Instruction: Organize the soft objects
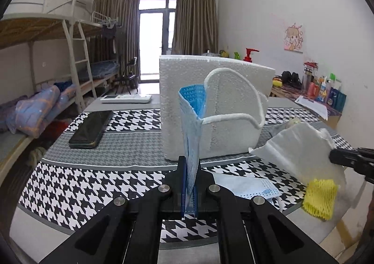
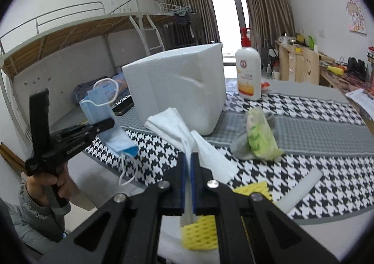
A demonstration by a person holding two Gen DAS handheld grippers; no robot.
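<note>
My left gripper [image 1: 188,165] is shut on a folded blue face mask [image 1: 192,128] and holds it upright above the table, in front of a white foam box [image 1: 224,100]; its white ear loop arcs to the right. The same mask [image 2: 102,109] shows in the right wrist view. My right gripper [image 2: 188,161] is shut on a white tissue [image 2: 173,128], held above the table near the foam box [image 2: 177,86]. The tissue [image 1: 301,147] also shows in the left wrist view. A yellow foam net [image 2: 203,231] lies under the right gripper.
A second blue mask [image 1: 247,185] lies flat on the houndstooth cloth [image 1: 93,184]. A grey sock with a green packet [image 2: 259,137], a white foam strip [image 2: 301,189] and a lotion bottle [image 2: 248,72] stand to the right. A phone [image 1: 91,128] and a remote [image 1: 126,99] lie left.
</note>
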